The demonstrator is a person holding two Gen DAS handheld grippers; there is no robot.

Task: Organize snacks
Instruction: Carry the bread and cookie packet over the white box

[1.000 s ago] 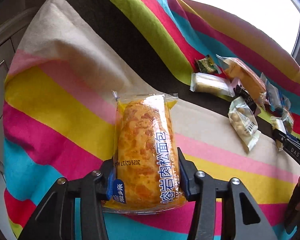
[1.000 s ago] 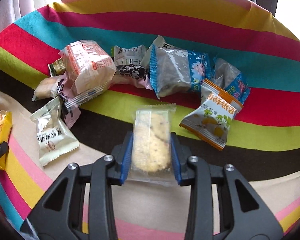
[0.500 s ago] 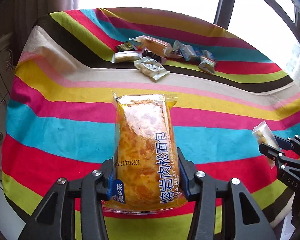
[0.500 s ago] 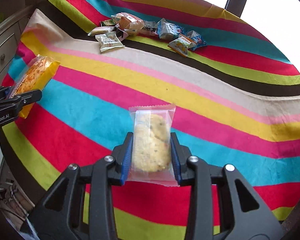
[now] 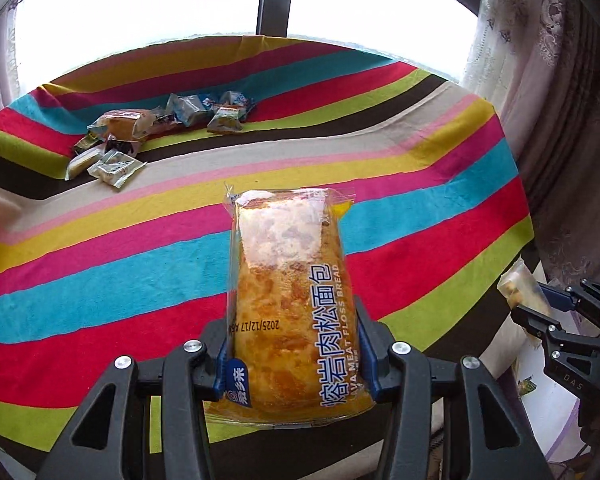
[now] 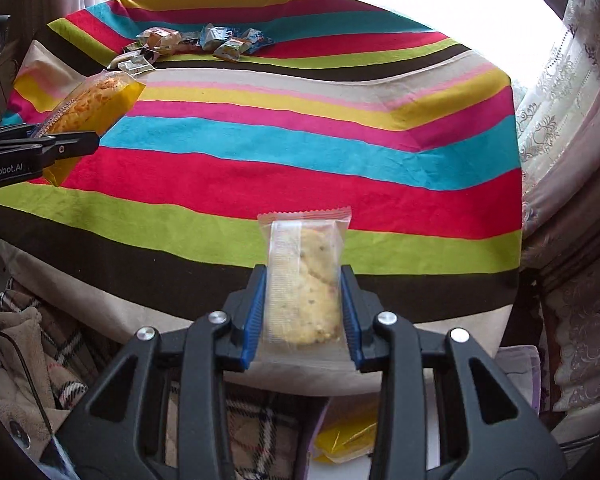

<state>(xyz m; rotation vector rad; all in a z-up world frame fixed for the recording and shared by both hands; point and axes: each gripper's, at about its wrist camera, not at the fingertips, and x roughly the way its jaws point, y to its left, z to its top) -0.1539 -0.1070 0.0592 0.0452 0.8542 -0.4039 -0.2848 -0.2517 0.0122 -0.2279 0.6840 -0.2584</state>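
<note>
1. In my left wrist view, the heap of small snack packets (image 5: 160, 128) lies at the upper left on the striped tablecloth (image 5: 100, 280), well away from both tools.
2. At centre bottom, my left gripper (image 5: 296, 356) has its blue pads pressed on the lower part of a meat floss bread packet (image 5: 288, 292), jaws partly closed around it. The packet stands up out of the jaws, above the cloth.
3. At the right edge of that view I see my right gripper (image 5: 540, 312) side-on, past the table's edge, with a clear wrapper in it.
4. In my right wrist view, the bread packet (image 6: 92, 108) and left gripper (image 6: 66, 142) sit at the left edge, over the cloth's left side.
5. The snack heap (image 6: 196, 42) is at the top, on the far part of the table.
6. At centre bottom, my right gripper (image 6: 304, 316) clamps a cookie in a clear wrapper (image 6: 304, 284), jaws narrowly set against its sides, above the near table edge.
7. Below, plaid fabric (image 6: 256, 432) and a yellow packet (image 6: 348, 436) show.
</note>
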